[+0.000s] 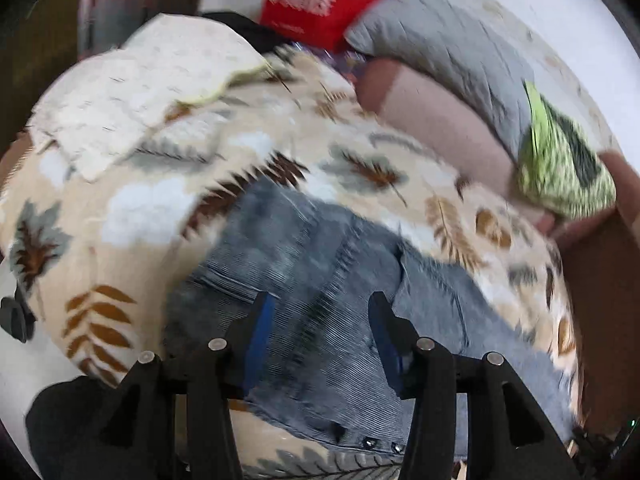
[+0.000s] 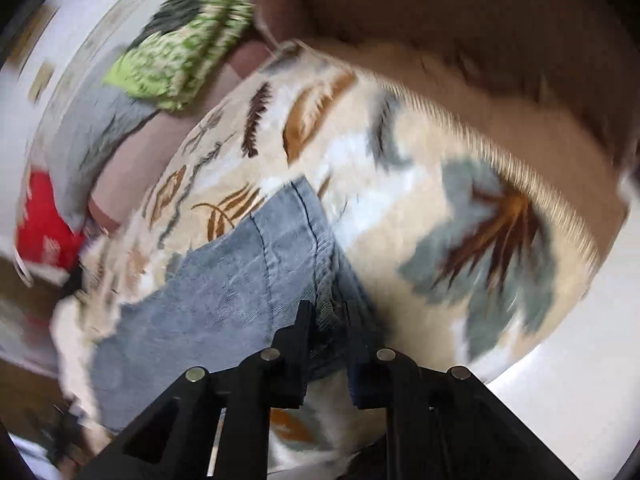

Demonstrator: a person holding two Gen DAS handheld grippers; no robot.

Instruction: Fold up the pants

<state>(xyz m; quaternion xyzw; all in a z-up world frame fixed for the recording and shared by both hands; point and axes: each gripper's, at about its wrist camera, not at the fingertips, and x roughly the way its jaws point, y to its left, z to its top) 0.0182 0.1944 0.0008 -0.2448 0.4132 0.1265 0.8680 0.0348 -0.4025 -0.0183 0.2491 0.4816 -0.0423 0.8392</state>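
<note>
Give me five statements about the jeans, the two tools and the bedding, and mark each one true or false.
1. The left tool stands open over the jeans. True.
2. The right tool is open and holds nothing. False: its fingers are nearly closed with a bunched edge of the denim between them.
3. The jeans lie on a leaf-print blanket. True.
4. The jeans are black. False: they are faded blue-grey denim.
5. A green patterned pillow lies directly on the jeans. False: it sits apart from them, by the pink cushion at the edge of the blanket.
</note>
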